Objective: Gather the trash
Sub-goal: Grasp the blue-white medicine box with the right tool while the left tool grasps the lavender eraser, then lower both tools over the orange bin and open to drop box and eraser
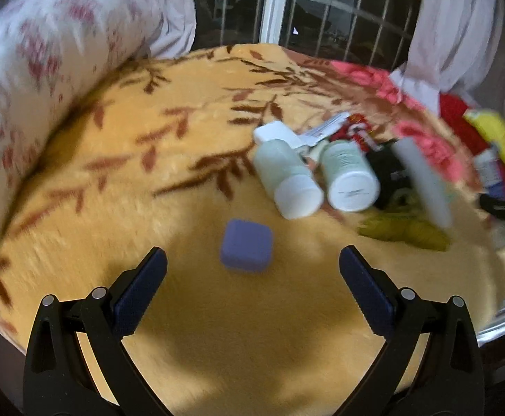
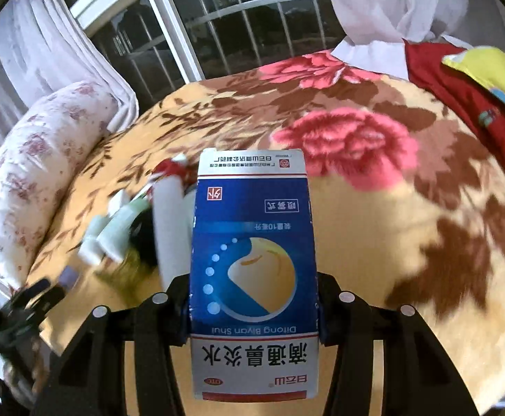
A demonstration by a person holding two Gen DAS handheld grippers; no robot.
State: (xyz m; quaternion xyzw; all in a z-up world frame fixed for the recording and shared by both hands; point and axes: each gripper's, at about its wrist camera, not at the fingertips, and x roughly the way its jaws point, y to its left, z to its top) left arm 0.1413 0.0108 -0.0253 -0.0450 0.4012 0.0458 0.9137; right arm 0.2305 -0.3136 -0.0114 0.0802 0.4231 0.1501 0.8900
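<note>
My left gripper [image 1: 252, 260] is open above the yellow floral blanket [image 1: 148, 159]. A small purple box [image 1: 246, 250] lies on the blanket between and just beyond its fingertips. Two pale green bottles with white caps [image 1: 287, 176] [image 1: 347, 171] lie farther right, beside wrappers and a black item [image 1: 389, 170]. My right gripper [image 2: 252, 312] is shut on a blue and white medicine box [image 2: 252, 267], held above the blanket. The bottles also show blurred in the right wrist view [image 2: 110, 232], with a white tube [image 2: 169, 228].
A floral bolster pillow [image 1: 34, 79] lies along the left edge of the bed. A red cloth [image 2: 460, 97] and a yellow pillow [image 2: 491, 72] lie at the far right. A barred window [image 1: 287, 7] and white curtains stand behind the bed.
</note>
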